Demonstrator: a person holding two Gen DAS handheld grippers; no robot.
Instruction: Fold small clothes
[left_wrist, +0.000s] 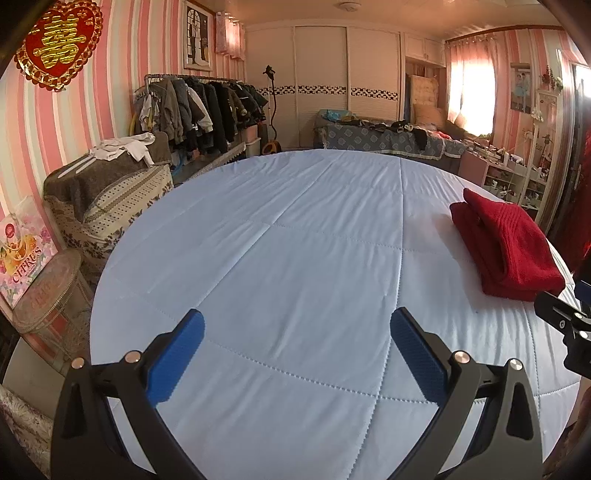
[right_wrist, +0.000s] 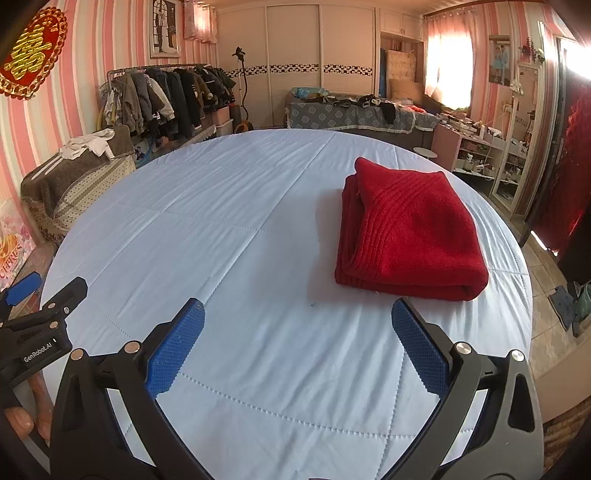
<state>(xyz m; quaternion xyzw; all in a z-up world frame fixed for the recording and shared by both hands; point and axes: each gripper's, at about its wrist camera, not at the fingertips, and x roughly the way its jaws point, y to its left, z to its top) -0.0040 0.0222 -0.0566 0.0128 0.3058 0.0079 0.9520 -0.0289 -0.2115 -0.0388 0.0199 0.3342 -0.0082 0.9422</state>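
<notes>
While the red sweater (right_wrist: 406, 236) is lying folded on the light blue quilt (right_wrist: 240, 221), both claws are hanging just above the bed with nothing in them. The right claw (right_wrist: 297, 332) is spreading its blue pads wide — the sweater is sitting just ahead of it, a little to its right. The left claw (left_wrist: 295, 339) is gaping wide too, with the sweater far off to its right. The folding looks finished, so they are likely keeping clear.

One folded red sweater (right_wrist: 410, 232), one pale blue quilt (right_wrist: 258, 206), two tongs: left (left_wrist: 295, 350), right (right_wrist: 297, 343).
</notes>
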